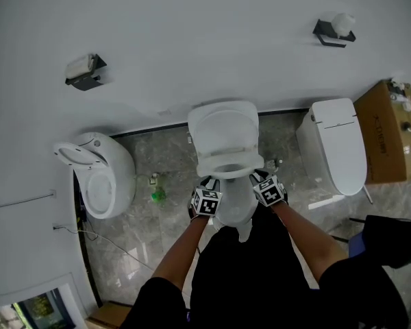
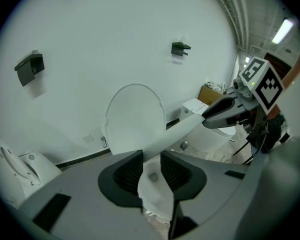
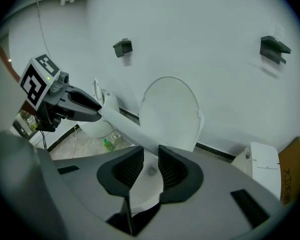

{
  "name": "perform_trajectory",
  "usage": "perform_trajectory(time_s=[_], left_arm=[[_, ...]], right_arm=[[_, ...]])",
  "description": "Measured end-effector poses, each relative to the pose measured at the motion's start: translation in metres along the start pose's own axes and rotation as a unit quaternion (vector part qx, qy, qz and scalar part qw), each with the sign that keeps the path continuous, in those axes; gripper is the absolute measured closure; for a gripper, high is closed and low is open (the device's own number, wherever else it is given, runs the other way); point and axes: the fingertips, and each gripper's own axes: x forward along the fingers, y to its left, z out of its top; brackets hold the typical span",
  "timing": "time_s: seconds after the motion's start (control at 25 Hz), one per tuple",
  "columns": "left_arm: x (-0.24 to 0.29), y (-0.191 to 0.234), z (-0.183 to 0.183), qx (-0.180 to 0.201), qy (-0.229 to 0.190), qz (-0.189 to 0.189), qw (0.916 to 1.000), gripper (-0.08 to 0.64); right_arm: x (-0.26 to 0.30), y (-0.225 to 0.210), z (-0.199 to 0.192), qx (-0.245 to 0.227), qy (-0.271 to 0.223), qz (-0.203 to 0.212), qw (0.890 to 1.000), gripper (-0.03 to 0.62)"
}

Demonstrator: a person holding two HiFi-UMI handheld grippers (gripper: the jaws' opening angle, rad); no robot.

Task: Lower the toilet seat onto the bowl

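A white toilet stands against the wall with its lid upright. Its seat is tilted partway down over the bowl. My left gripper is shut on the seat's front rim at the left, and my right gripper is shut on it at the right. In the left gripper view the seat runs from my jaws across to the right gripper, with the lid behind. The right gripper view mirrors this: seat, lid, my jaws, left gripper.
Another toilet with its seat raised stands at the left, and a closed one at the right. A cardboard box sits far right. A green bottle and a cable lie on the marble floor. Two holders hang on the wall.
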Motion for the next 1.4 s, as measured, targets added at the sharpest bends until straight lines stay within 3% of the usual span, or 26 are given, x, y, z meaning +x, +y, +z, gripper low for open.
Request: perform_trajectory(time_s=[0.2,0.88,1.4], left_arm=[[-0.003,-0.009,-0.015,0.015,-0.001,-0.018,0.9997,0.442],[-0.013,-0.035,-0.07,0.063,-0.009,-0.059,0.9963,0.436],[-0.012,-0.055,-0.104,0.054,-0.011,-0.048,0.9973,0.43]], right_arm=[[-0.006,0.009,-0.015,0.023,0.002,-0.029,0.999,0.492],[-0.011,0.038,-0.063,0.054,0.024,-0.071,0.996,0.499],[-0.011,0.049,-0.103,0.1,0.049,-0.057,0.992,0.499]])
